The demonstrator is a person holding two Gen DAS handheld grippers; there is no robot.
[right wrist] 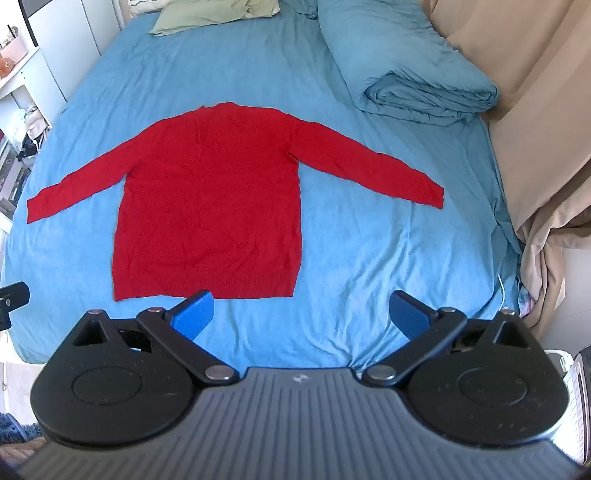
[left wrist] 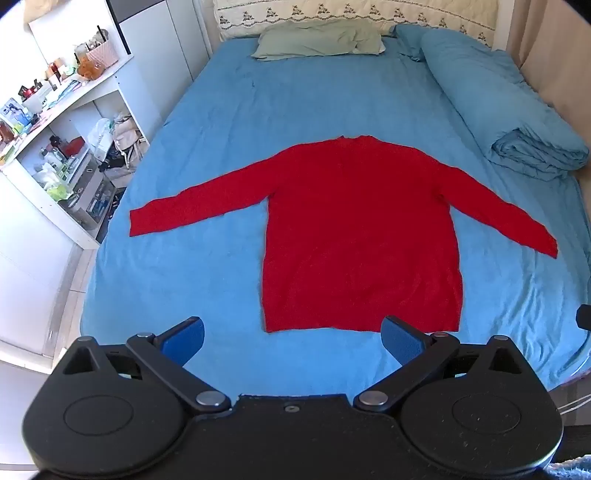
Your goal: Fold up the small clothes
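The red sweater [left wrist: 362,236] lies flat on the blue bed sheet [left wrist: 207,266], both sleeves spread, hem toward the bed's near edge. The left gripper [left wrist: 292,334] and the right gripper [right wrist: 302,312] hang over that edge, fingers spread, holding nothing. A rolled blue duvet [right wrist: 406,66] lines the bed's right side; bare sheet surrounds the sweater.

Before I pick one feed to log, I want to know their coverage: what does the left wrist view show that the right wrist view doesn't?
Only the left wrist view shows the cluttered white shelf unit's lower cubbies and the patterned cream headboard cover. Only the right wrist view shows the beige curtain beside the bed. Both share the red long-sleeved knit sweater lying flat, sleeves spread, the blue bedsheet, the rolled blue duvet, the green pillow, and an open gripper: left, right.
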